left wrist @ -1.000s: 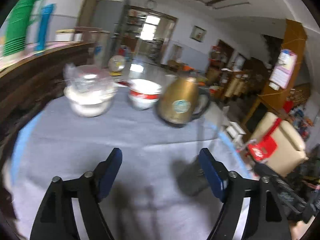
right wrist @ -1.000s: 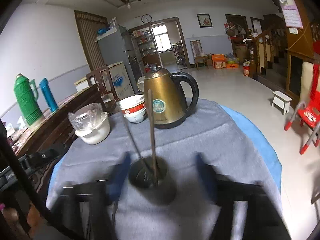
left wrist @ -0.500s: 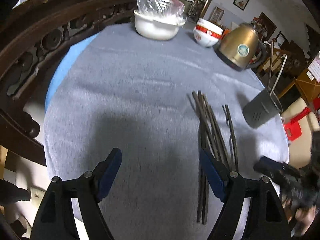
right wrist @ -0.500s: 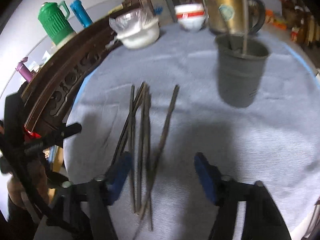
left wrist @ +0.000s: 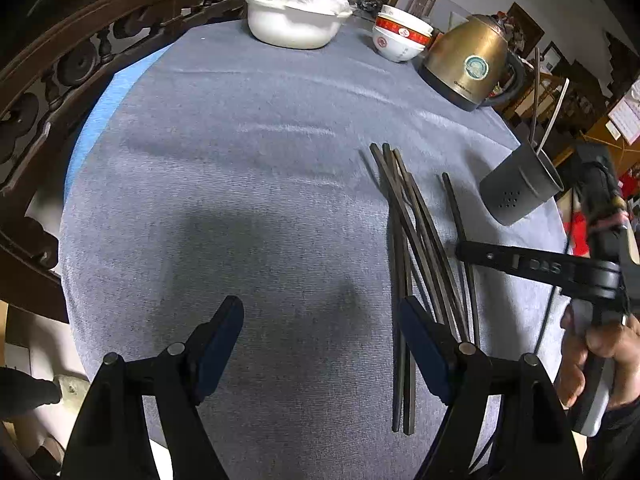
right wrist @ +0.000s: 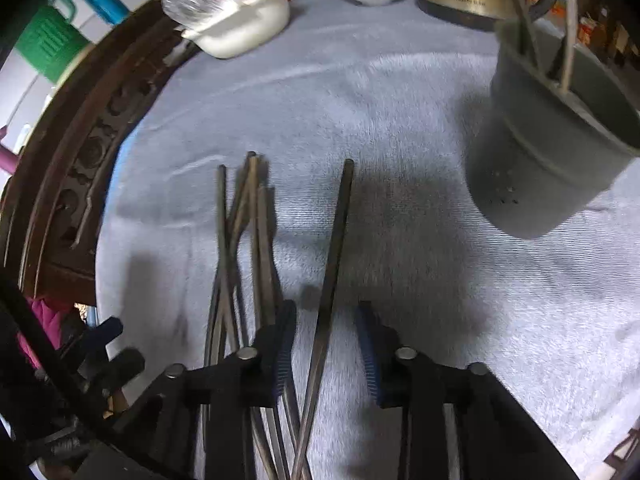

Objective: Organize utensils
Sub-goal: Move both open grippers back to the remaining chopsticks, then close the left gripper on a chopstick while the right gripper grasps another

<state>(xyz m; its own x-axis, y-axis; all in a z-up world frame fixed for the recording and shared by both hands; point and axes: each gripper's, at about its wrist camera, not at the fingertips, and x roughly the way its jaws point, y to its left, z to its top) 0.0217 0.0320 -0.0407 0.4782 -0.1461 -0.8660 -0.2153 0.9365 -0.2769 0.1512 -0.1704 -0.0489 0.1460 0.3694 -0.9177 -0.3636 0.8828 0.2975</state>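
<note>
Several dark chopsticks (left wrist: 416, 236) lie in a loose bundle on the grey tablecloth (left wrist: 248, 152); they also show in the right wrist view (right wrist: 244, 232). A single chopstick (right wrist: 334, 252) lies apart to their right. My right gripper (right wrist: 326, 312) is low over the cloth, jaws partly open on either side of that single chopstick, not touching it. A grey holder cup (right wrist: 552, 148) with two utensils stands at the right, and shows in the left wrist view (left wrist: 520, 188). My left gripper (left wrist: 320, 316) is open and empty, left of the bundle.
A gold kettle (left wrist: 468, 64), stacked red-rimmed bowls (left wrist: 400, 38) and a white pot covered with plastic (left wrist: 294, 12) stand at the table's far side. A carved wooden rail (left wrist: 60, 68) runs along the left. The right hand-held gripper body (left wrist: 560, 268) reaches in from the right.
Both grippers have tilted down from the room to the table. My right gripper has dropped toward the chopsticks and narrowed its jaws around the single one. My left gripper stays open.
</note>
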